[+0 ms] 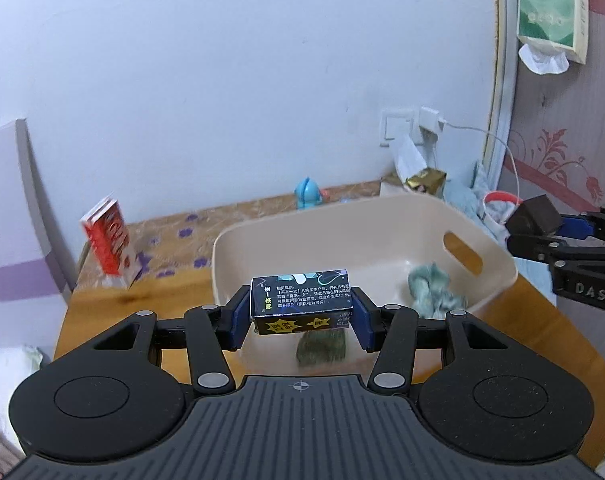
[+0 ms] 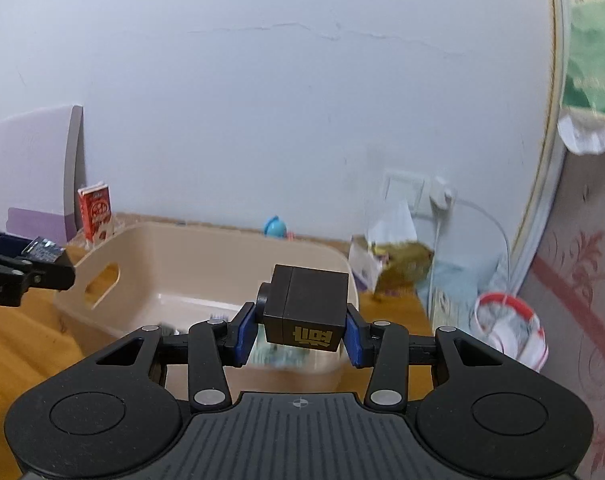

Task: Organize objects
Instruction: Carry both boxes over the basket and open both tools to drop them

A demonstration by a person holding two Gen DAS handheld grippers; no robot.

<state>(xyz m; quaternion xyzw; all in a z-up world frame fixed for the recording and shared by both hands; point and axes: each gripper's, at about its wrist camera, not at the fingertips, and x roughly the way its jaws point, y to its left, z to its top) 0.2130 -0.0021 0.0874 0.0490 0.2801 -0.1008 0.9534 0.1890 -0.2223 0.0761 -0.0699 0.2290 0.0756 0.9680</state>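
Risk: left gripper (image 1: 301,312) clamps printed box (image 1: 301,304), right gripper (image 2: 301,330) clamps black cube (image 2: 306,306) above beige bin (image 1: 382,216); crowding could knock either loose.

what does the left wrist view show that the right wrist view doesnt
Only the left wrist view shows the printed face of the dark box clamped in the left hand-held gripper, and the green cloth in the bin clearly.

Only the right wrist view shows the gold character on the black cube clamped in the right hand-held gripper, and the whole red-rimmed cup.

Both show the beige bin, the red carton, the blue toy and the wall charger.
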